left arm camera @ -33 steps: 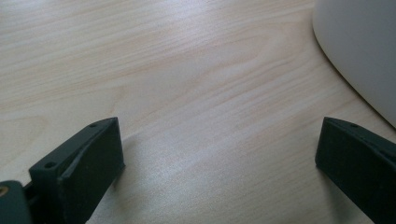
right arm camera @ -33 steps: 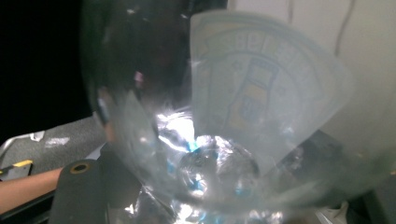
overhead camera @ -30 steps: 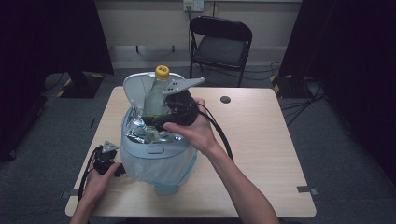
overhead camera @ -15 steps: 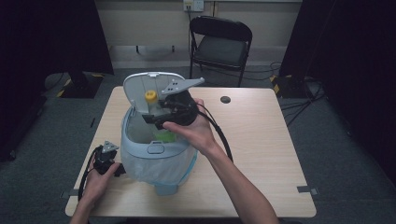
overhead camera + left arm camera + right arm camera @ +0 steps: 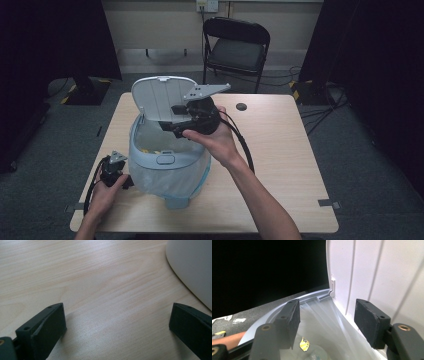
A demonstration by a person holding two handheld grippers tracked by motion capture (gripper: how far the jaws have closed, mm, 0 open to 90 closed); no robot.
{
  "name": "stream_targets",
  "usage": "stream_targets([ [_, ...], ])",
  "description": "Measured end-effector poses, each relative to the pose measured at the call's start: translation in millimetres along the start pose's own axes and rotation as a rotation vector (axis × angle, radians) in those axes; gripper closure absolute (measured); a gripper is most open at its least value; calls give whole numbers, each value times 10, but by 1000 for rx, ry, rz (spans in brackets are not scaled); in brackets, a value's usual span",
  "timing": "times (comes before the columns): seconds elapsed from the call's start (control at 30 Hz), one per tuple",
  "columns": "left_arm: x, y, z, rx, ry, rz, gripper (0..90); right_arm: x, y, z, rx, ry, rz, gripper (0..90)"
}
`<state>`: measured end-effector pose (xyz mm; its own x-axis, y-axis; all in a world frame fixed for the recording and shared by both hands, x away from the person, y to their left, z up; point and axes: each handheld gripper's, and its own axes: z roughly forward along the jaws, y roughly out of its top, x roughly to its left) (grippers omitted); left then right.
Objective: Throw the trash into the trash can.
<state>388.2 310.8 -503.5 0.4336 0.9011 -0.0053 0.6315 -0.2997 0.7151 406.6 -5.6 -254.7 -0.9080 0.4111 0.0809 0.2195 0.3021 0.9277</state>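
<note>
Bin [image 5: 167, 167] is seen standing near the front left of the table [image 5: 280, 165], pale blue, with a clear liner hanging out below its rim. Its lid [image 5: 157, 97] is raised upright at the far side, and the hinge [image 5: 332, 288] is shown in the right gripper view where the lid meets the rim. Something with a yellow and black patch [image 5: 305, 344] is seen lying deep inside the liner; what it is cannot be told.

The right gripper [image 5: 172, 125] is held over the bin's mouth, just in front of the raised lid, with its cable trailing back over the table. Its jaws are parted and have just been closing, and nothing is gripped between them: in its own view the right gripper [image 5: 327, 320] looks down into the liner, with the lid's ribbed inner face close beside one jaw.

The left gripper [image 5: 114, 172] is rested on the table at the front left edge, just beside the bin's base, held by the left hand [image 5: 102, 197]. In its own view the left gripper [image 5: 117, 320] is shown with jaws wide apart over bare wood, and the bin's curved wall [image 5: 192, 267] is seen at one side.

A chair [image 5: 235, 47] stands beyond the table's far edge.
</note>
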Motion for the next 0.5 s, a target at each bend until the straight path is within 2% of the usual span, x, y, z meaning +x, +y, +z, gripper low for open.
stream_targets([
  [0.2,0,0,0,0,0,0,4,-27,-29,-85,-15,-9,6,370],
  [0.3,0,0,0,0,0,0,3,-62,-71,-150,-20,-32,7,338],
  [0.37,0,0,0,0,0,0,3,-88,-105,-190,-18,-58,5,278],
  [0.5,0,0,0,0,0,0,3,-155,-184,-291,-24,-88,22,257],
])
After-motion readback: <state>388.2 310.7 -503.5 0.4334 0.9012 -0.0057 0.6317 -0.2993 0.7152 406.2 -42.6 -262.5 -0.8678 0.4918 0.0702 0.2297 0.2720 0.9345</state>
